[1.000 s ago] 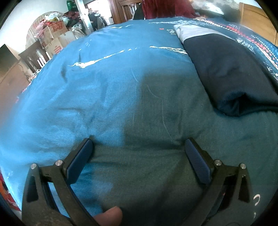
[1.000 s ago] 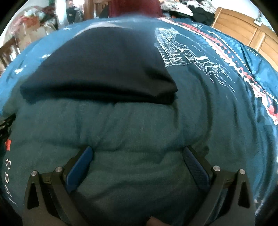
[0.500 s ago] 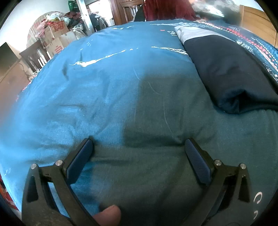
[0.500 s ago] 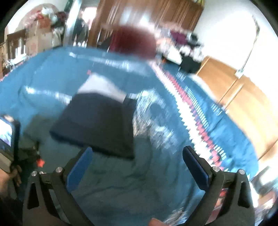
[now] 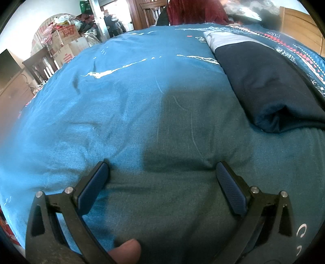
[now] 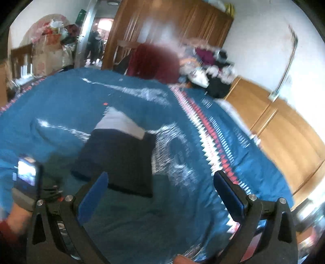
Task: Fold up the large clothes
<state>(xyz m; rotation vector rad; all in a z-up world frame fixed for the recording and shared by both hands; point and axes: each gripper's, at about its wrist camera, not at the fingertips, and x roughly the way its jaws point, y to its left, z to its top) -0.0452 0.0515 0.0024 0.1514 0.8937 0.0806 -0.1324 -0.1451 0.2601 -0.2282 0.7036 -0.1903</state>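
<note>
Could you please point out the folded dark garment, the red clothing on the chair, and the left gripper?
folded dark garment (image 5: 270,85), left wrist view, on its flat navy top.
red clothing (image 5: 195,11), left wrist view, on its draped middle.
left gripper (image 5: 161,178), left wrist view, midway between its open fingertips.

Garment (image 5: 270,85) (image 6: 119,156): dark navy, already folded into a flat rectangle, pale grey band at its far end. It lies on my blue bedspread (image 5: 126,105), ahead and right of centre. Near edge bulges slightly open, a soft rolled fold.
</note>
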